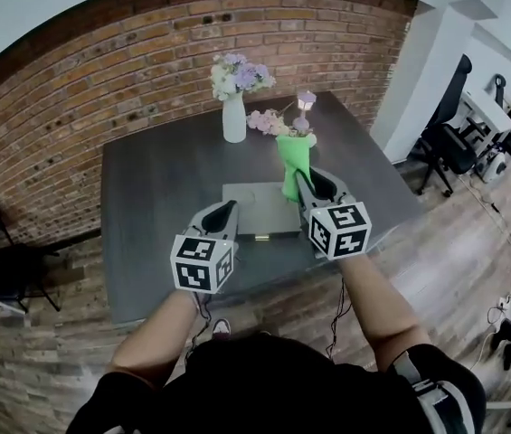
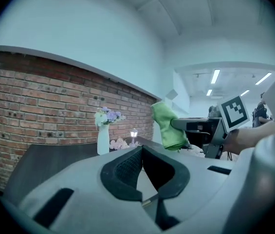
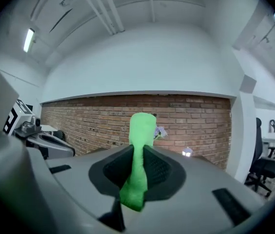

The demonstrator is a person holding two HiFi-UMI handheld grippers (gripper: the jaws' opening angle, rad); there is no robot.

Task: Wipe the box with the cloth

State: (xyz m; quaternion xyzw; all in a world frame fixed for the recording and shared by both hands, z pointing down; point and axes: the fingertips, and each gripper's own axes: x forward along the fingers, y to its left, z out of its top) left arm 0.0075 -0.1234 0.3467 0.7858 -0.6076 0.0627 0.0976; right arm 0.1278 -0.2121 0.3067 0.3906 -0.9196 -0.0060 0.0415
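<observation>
Your head camera looks steeply down on the table (image 1: 156, 197), left tongs (image 1: 230, 206) and right tongs (image 1: 302, 177). Each tongs camera rides close behind its jaws, facing level toward the brick wall (image 1: 83, 89), shared by all views. The left one also catches the cloth (image 2: 166, 126).

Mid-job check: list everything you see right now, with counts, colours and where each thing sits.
table: 1, dark grey, before the brick wall
box: 1, grey, flat, near the table's front edge
cloth: 1, green, clamped upright in the right gripper, over the box's right end
vase: 1, white, holds purple and white flowers, back of table
pink flowers: small bunch, right of vase
lamp: 1, small, back of table
office chairs: at least 2, black, far right
chair: 1, black, far left
left gripper: grey, jaws together, empty
right gripper: grey, shut on cloth
</observation>
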